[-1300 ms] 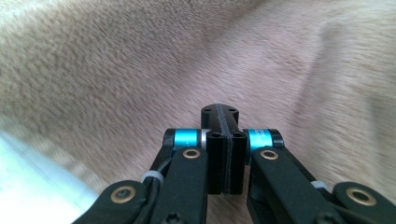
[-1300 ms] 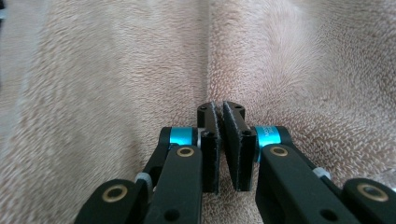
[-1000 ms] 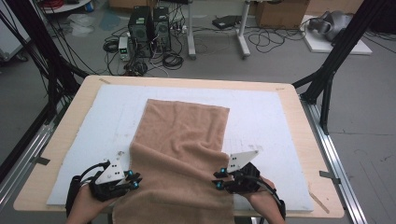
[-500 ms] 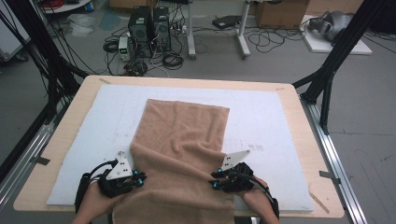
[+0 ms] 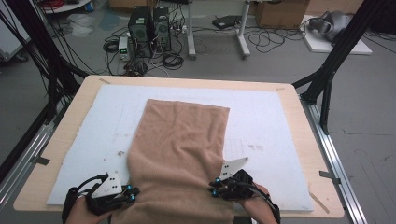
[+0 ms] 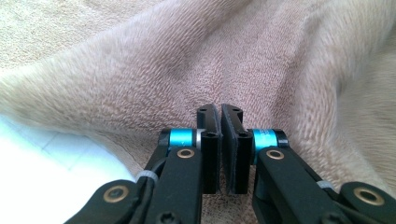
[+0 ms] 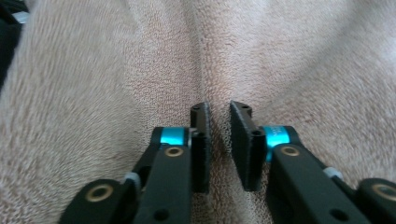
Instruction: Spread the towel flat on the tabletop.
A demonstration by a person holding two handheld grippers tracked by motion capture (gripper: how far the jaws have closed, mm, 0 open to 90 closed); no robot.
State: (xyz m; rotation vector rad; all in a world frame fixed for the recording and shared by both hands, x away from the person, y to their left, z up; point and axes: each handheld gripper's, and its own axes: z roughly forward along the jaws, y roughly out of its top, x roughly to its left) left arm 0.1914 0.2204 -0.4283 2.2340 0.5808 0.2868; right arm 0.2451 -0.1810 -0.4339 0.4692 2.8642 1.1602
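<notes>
A tan towel (image 5: pixel 182 140) lies lengthwise on a white mat (image 5: pixel 266 116), and its near end bunches up and runs past the table's front edge. My left gripper (image 5: pixel 130 195) sits at the towel's near left edge. In the left gripper view its jaws (image 6: pixel 219 112) are pressed almost together on a fold of the towel (image 6: pixel 187 56). My right gripper (image 5: pixel 212 189) is at the near right edge. The right gripper view shows its jaws (image 7: pixel 219 109) closed on a ridge of towel (image 7: pixel 116 70), with pile visible between the pads.
The mat covers a wooden table (image 5: pixel 306 154) with bare mat on both sides of the towel. Black frame legs (image 5: pixel 327 79) stand at the corners. Computers and cables (image 5: pixel 149 28) sit on the floor beyond the far edge.
Both grippers have drawn back toward the near edge with the towel's corners in them, and the near end of the towel has bunched and narrowed.
</notes>
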